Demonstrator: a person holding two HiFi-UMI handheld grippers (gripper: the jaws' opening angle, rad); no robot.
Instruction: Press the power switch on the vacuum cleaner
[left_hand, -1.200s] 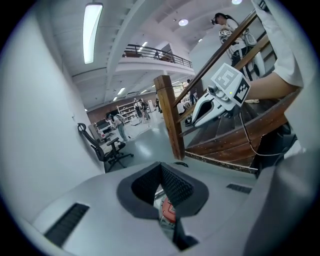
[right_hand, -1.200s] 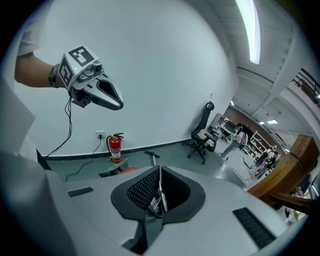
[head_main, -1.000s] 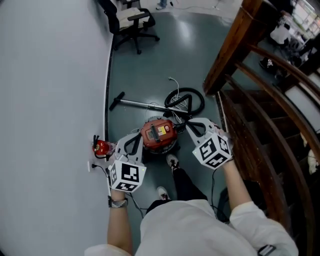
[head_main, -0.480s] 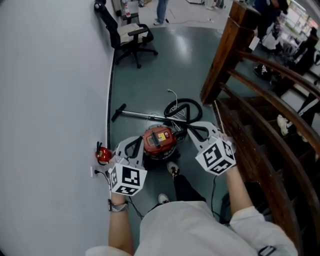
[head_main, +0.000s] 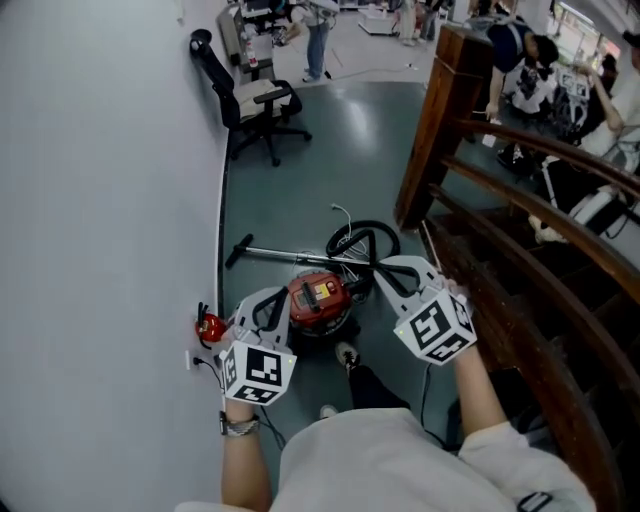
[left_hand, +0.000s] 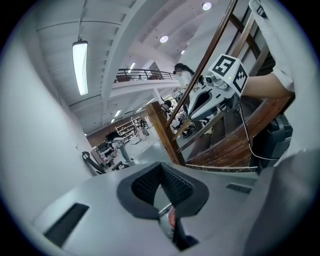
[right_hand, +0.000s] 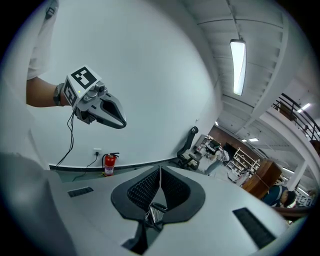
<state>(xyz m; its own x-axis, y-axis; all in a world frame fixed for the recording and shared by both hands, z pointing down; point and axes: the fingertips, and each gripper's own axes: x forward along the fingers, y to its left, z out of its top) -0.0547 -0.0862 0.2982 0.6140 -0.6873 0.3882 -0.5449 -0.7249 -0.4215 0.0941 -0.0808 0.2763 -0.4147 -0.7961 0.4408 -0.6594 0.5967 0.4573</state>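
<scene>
On the grey floor (head_main: 330, 150) beside the white wall (head_main: 100, 200), just ahead of my operator's shoe (head_main: 346, 354), sits the red canister vacuum cleaner (head_main: 320, 300), with an orange and yellow panel on its top. The power switch is too small for me to pick out from the head view. From there the left gripper (head_main: 280, 297) shows over the vacuum's left edge and the right gripper (head_main: 378, 265) at its upper right, so the machine lies between the two. In the left gripper view I see that gripper's ribbed black pads (left_hand: 172, 185) meeting at the tip with nothing clamped between them; only a sliver of red shows through the gap below. The right gripper view gives me the same reading: jaws together, empty, with a bit of coiled hose visible far beneath. Each gripper points across the room rather than at the vacuum, and each camera catches the other gripper held up in the air. Behind the vacuum a metal wand (head_main: 285, 255) lies flat on the floor and the black hose (head_main: 383, 236) loops beside it. A red fire extinguisher (head_main: 210, 326) stands against the wall to the vacuum's left, near a wall socket (head_main: 190, 358). A black office chair (head_main: 255, 100) stands well beyond, and a dark wooden stair railing (head_main: 520, 200) runs along the right.
</scene>
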